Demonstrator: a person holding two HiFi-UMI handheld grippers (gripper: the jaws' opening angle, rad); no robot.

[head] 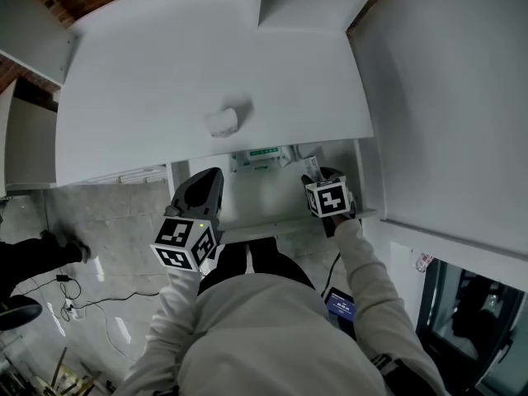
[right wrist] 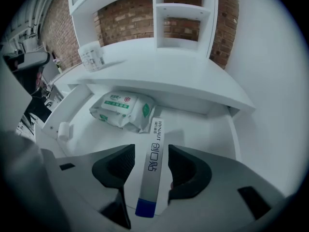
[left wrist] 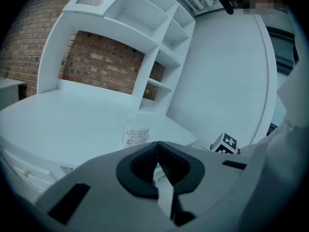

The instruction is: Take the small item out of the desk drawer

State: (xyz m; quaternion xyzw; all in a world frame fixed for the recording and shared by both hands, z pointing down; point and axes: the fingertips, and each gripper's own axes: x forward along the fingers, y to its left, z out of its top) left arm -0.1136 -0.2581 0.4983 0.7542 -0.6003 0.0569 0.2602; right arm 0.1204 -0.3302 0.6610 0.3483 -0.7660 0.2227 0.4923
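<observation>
The desk drawer (right wrist: 203, 129) stands pulled out under the white desktop (head: 165, 81). In it lies a slim white box with a blue end (right wrist: 153, 163), pointing toward a green-and-white pack of wipes (right wrist: 123, 110). My right gripper (right wrist: 150, 148) is open, one jaw on each side of the slim box, with a gap showing at each side. In the head view it (head: 318, 176) reaches into the drawer at the right. My left gripper (head: 213, 174) hovers at the drawer's left front, jaws shut on nothing (left wrist: 158, 144).
A small clear labelled jar (head: 223, 122) stands on the desktop near its front edge. A small white roll-like part (right wrist: 63, 130) sits at the drawer's left side. White shelves (right wrist: 183, 13) and a brick wall lie behind; a white wall (head: 462, 97) bounds the right. Cables (head: 74, 295) lie on the floor.
</observation>
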